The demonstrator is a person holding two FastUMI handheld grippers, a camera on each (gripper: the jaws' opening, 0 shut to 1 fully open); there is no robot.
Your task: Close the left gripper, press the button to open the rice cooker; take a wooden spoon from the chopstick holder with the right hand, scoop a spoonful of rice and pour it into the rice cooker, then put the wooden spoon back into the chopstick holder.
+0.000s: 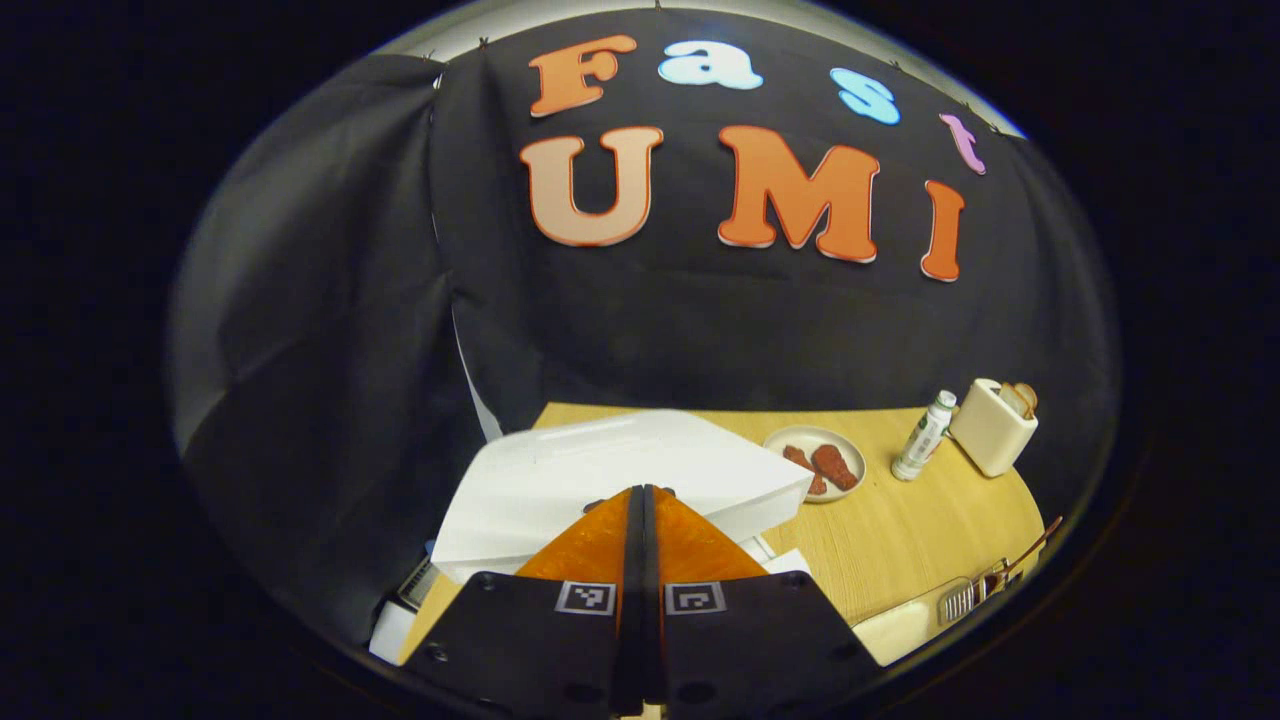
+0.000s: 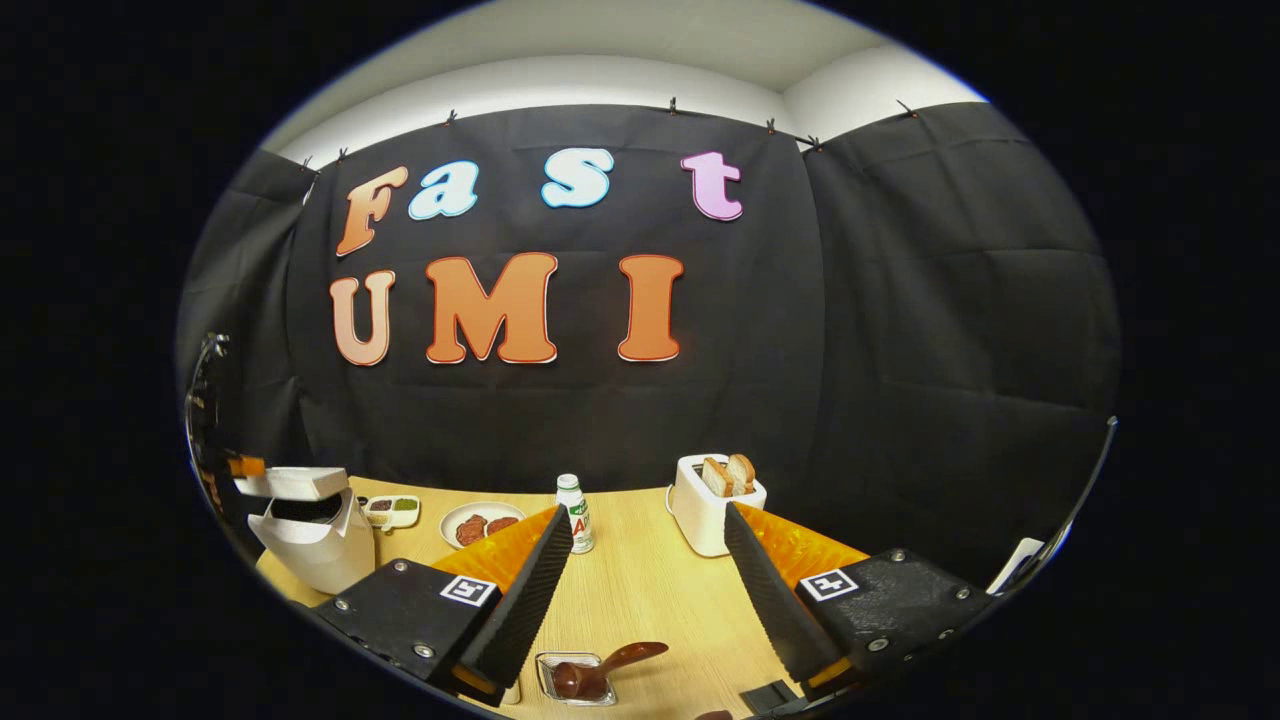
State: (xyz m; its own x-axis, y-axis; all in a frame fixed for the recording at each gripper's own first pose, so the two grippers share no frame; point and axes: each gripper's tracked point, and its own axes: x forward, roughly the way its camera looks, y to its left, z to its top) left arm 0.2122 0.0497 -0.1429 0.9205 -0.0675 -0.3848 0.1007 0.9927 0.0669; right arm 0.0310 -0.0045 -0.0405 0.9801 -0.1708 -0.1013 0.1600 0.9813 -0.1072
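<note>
The left gripper (image 1: 645, 500), fingers clenched together on nothing, sits at the raised lid of the white rice cooker (image 2: 312, 535). The right gripper (image 2: 648, 545), fingers released, hovers over the pale wooden bench (image 2: 640, 590), where a brown wooden spoon (image 2: 600, 672) rests in a small clear tray (image 2: 548, 690). A white toaster (image 2: 705, 510) holds bread slices.

1. Booth wall: black cloth (image 2: 800, 330), hung in creased panels, clipped along its top edge; panels meet at a corner at the right in the right gripper view.
2. Side drape: black cloth (image 1: 320, 330), folded, at the left in the left gripper view.
3. Room wall and ceiling: plain pale surface (image 2: 620, 60) above the cloth.
4. Table: light wood-grain top (image 2: 640, 590), its far edge meeting the cloth.
5. Light: dim, even, brightest on the pale wall.
</note>
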